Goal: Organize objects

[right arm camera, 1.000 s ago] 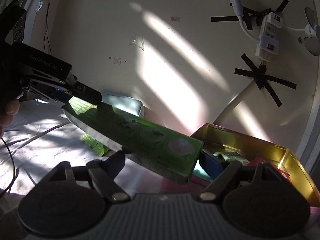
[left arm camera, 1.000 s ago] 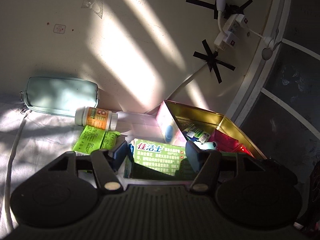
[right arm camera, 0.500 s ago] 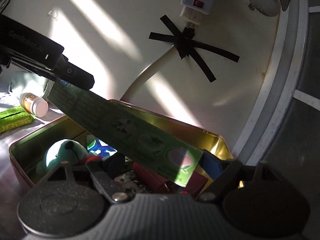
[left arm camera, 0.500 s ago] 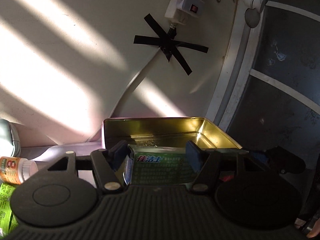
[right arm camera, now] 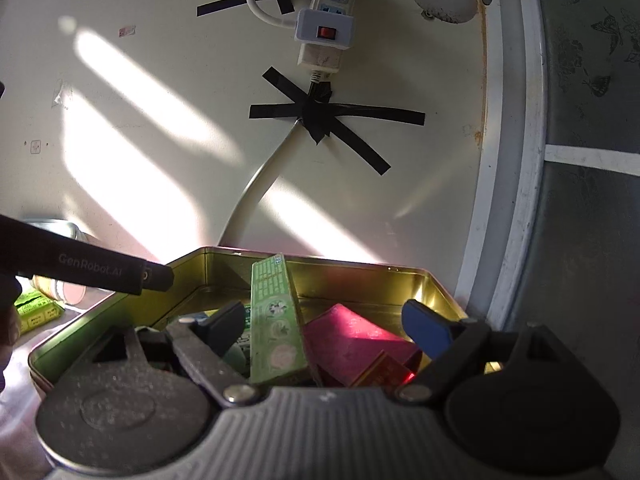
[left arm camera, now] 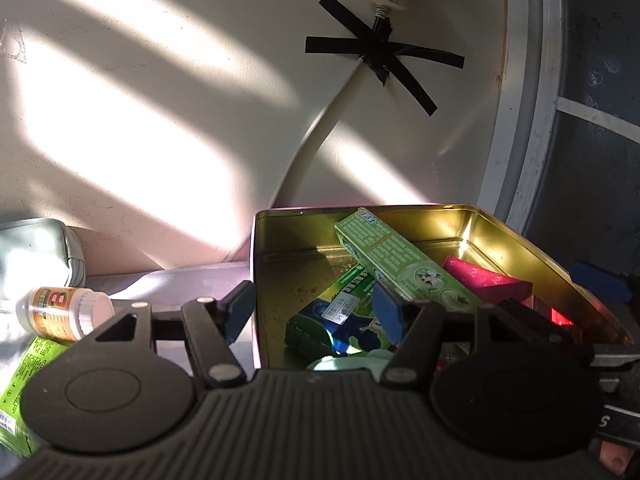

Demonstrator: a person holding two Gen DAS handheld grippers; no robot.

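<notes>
A gold metal tin [left arm camera: 276, 256] stands against the wall and holds several items. A long green toothpaste box [left arm camera: 400, 264] lies slanted in it, its far end on the back rim; it also shows in the right wrist view [right arm camera: 274, 320]. A pink box [left arm camera: 484, 280] lies beside it, also in the right wrist view [right arm camera: 352, 340]. A blue-green box [left arm camera: 340, 316] lies lower down. My left gripper [left arm camera: 314, 312] is open and empty over the tin's left wall. My right gripper [right arm camera: 324, 320] is open and empty over the tin [right arm camera: 360, 276].
A white pill bottle [left arm camera: 64, 312] with an orange label lies left of the tin, by a green packet [left arm camera: 28, 376] and a pale green pouch [left arm camera: 40, 252]. A cable and power strip [right arm camera: 324, 16] are taped to the wall. A door frame [right arm camera: 516, 184] stands to the right.
Both grippers carried the long green toothpaste box over the tin and opened. The box now rests in the tin, leaning on its back rim.
</notes>
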